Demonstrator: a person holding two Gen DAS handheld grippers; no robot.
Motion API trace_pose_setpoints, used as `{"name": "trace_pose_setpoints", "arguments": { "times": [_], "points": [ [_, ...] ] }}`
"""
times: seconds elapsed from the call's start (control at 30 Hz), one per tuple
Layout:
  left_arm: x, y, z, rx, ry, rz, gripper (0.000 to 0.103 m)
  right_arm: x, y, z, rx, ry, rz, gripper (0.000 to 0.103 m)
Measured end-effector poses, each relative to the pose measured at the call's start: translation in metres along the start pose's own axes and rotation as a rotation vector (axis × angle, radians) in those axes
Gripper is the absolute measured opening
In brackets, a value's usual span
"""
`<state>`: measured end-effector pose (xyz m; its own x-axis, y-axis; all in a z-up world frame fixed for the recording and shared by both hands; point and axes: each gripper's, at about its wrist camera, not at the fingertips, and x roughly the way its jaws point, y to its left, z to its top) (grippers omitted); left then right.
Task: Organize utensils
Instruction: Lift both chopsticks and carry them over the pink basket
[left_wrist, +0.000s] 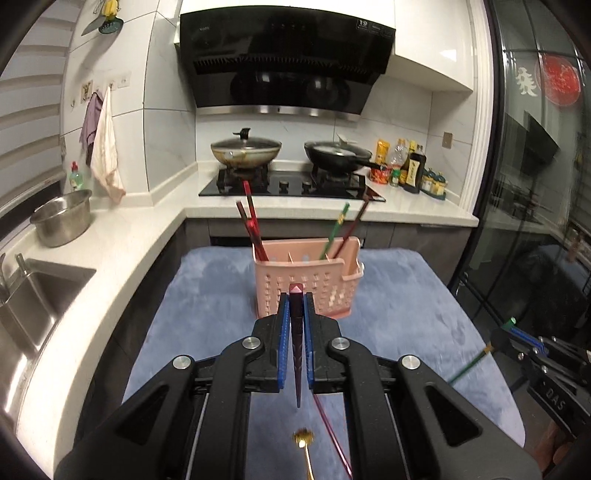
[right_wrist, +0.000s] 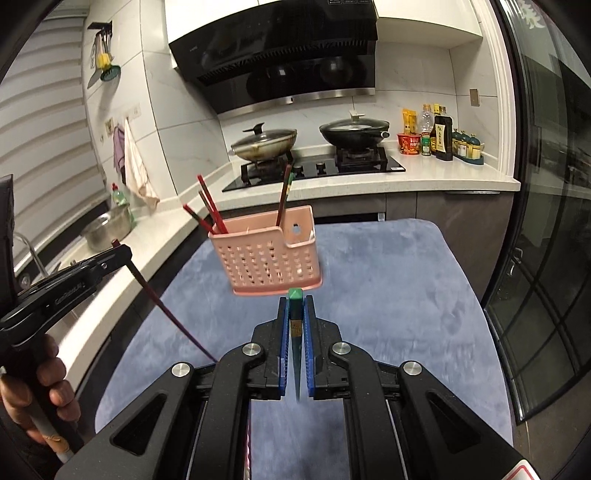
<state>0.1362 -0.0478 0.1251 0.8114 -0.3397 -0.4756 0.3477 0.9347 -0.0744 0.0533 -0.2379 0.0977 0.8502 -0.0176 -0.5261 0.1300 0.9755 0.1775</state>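
Pinching a dark red chopstick (left_wrist: 296, 332) between its blue pads, the left gripper (left_wrist: 296, 299) hangs above the blue-covered desk (left_wrist: 424, 295), its jaws pressed tight on the shaft with the square end poking out ahead. The right gripper (right_wrist: 295, 301) likewise has its jaws clamped on a green chopstick (right_wrist: 295, 321), green cap forward. A pink perforated utensil holder (right_wrist: 266, 258) stands upright on the desk just beyond both grippers. Its left compartment carries several red chopsticks (left_wrist: 255, 229); the right compartment carries a green one (left_wrist: 334, 230) and a dark one leaning right. On the cloth beneath the left gripper lie a gold-handled utensil (left_wrist: 304, 443) and a thin red chopstick (left_wrist: 332, 432). A hand (right_wrist: 40, 384) grips the left tool's handle in the right wrist view.
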Motion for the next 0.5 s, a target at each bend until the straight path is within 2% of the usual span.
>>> {"name": "trace_pose_setpoints", "arguments": {
  "times": [0.23, 0.5],
  "points": [
    [0.009, 0.006, 0.039, -0.009, -0.049, 0.016, 0.007, 0.006, 0.004, 0.035, 0.000, -0.040, 0.030, 0.007],
    [0.010, 0.008, 0.094, -0.012, -0.123, 0.020, 0.007, 0.022, 0.008, 0.102, 0.028, -0.111, 0.084, 0.007]
  ]
}}
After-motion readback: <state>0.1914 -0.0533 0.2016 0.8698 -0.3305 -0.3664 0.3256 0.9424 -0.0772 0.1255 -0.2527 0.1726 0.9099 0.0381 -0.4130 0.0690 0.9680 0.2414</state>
